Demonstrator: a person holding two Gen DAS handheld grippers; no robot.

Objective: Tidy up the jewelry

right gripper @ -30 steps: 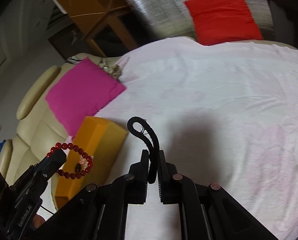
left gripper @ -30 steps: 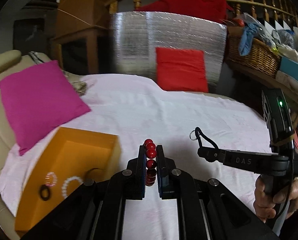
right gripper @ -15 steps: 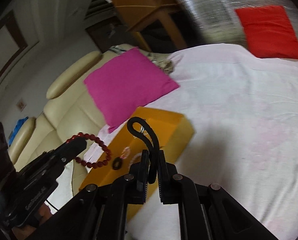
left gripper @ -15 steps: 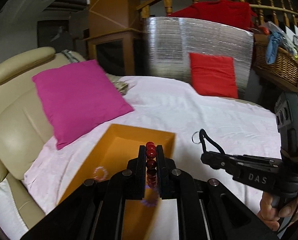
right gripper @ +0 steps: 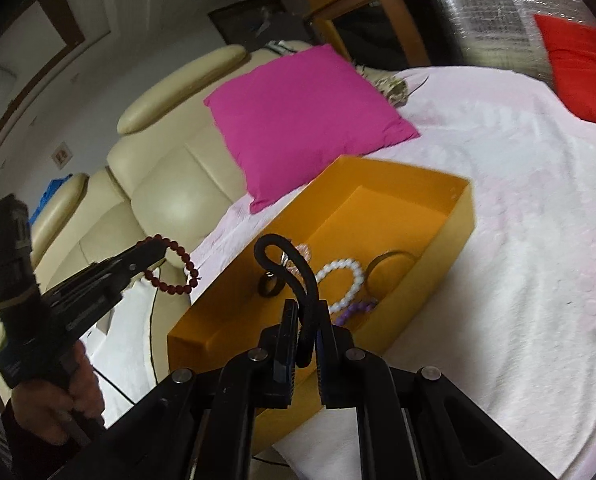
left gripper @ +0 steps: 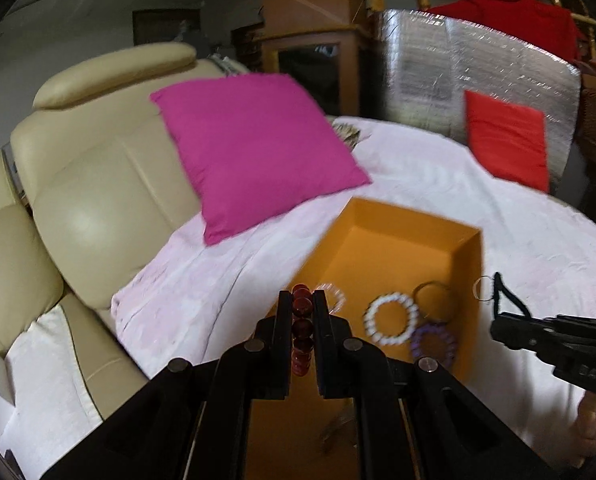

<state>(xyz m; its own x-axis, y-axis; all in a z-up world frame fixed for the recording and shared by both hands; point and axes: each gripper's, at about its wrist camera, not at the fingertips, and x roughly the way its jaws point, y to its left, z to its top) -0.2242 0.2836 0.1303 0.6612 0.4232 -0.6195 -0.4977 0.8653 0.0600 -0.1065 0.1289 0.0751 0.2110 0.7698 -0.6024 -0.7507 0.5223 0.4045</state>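
Bracelet of dark red round beads is pinched between the left tongs, hanging just over the near-left corner of the open orange cardboard box, apart from its walls. Right tongs are clamped on a black looped cord with a small metal ring, held above the box's near edge. Down in the box: a white bead bracelet, a purple bead bracelet, a clear pinkish bracelet and a dark thin bangle, all bunched at the near end. The box sits on a bed with a pale pink sheet. A magenta square cushion leans just beyond the box against a cream leather headboard, and a red cushion sits well apart.
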